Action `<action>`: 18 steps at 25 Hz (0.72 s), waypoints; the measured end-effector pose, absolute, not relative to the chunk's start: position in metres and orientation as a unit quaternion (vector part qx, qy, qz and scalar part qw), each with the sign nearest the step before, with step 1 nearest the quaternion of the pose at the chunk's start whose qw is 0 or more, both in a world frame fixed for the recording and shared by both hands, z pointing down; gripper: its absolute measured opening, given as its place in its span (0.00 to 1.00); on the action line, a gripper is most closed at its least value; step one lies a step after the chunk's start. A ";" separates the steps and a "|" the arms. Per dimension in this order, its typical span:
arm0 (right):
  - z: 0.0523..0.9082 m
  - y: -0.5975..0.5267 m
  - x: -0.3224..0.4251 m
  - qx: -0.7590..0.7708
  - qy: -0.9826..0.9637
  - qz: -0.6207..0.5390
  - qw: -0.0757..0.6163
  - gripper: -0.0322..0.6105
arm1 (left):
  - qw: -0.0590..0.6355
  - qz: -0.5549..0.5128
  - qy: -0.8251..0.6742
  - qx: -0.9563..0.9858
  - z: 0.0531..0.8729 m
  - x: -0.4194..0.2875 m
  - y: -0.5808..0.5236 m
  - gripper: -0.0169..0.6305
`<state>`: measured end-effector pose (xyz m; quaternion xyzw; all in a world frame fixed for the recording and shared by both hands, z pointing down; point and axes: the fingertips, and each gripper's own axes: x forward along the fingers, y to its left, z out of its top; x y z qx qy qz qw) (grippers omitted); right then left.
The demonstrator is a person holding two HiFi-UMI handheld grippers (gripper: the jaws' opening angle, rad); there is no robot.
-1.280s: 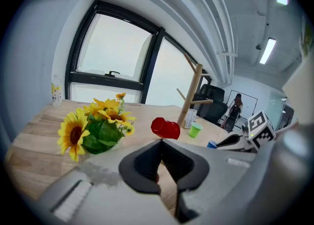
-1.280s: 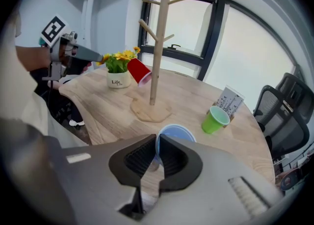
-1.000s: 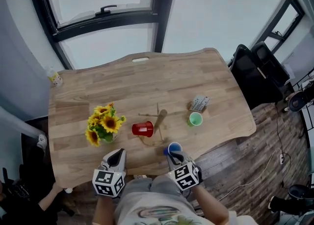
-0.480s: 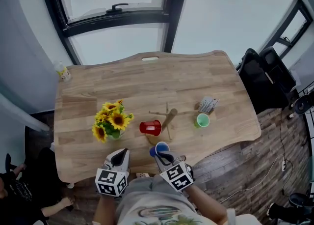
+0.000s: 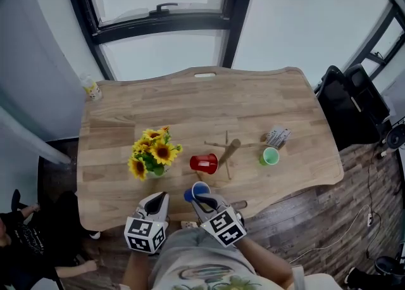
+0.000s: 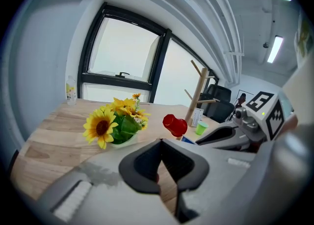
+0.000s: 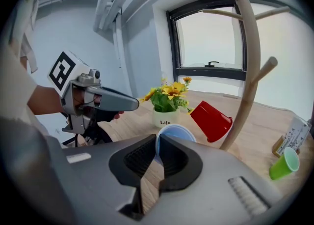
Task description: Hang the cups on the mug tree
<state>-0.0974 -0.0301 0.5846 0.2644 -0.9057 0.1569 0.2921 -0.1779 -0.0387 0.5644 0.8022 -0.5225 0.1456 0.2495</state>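
We see the right gripper [image 5: 197, 199] pinching the blue cup [image 5: 200, 190] by its rim at the table's [image 5: 190, 102] near edge. Just beyond it, the red cup [image 5: 204, 163] hangs on the mug tree [image 5: 229, 151]. The sunflowers [image 5: 154, 154] stand to the left and the green cup [image 5: 269, 156] to the right. The left gripper [image 5: 155, 201] has its jaws pressed together, empty.

An office-style workroom, set up as a test space! Big dark-framed windows [image 5: 164, 19] run behind the far edge of a pale wooden table [image 5: 190, 102], with a plain grey wall [image 5: 38, 61] to the left. Off the table's right edge, black office chairs [image 5: 351, 102] stand on a wood-plank floor [image 5: 297, 213]. Up top, the left gripper view catches bare ceiling pipes [image 6: 234, 27] and a strip light [image 6: 274, 48]. On the table: a vase of sunflowers [image 5: 154, 156], a mug tree [image 5: 229, 151], and a small bottle [image 5: 93, 88] at the far left corner. At the near edge, the left gripper [image 5: 155, 197] and right gripper [image 5: 199, 201] carry square-marker cubes, which is recording kit.
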 end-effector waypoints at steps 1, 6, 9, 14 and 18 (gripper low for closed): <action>0.583 -0.030 -0.101 0.261 -0.908 0.157 0.289 0.09 | 0.249 0.145 -0.524 0.801 0.564 -0.180 -0.038 0.03; 0.574 -0.031 -0.113 0.252 -0.915 0.166 0.270 0.09 | 0.250 0.144 -0.534 0.795 0.563 -0.189 -0.034 0.03; 0.566 -0.035 -0.119 0.249 -0.918 0.174 0.253 0.09 | 0.249 0.142 -0.538 0.793 0.562 -0.193 -0.034 0.03; 0.548 -0.044 -0.128 0.247 -0.927 0.171 0.225 0.09 | 0.247 0.139 -0.544 0.790 0.561 -0.198 -0.033 0.03; 0.531 -0.051 -0.133 0.243 -0.933 0.173 0.200 0.09 | 0.247 0.137 -0.547 0.788 0.562 -0.200 -0.032 0.03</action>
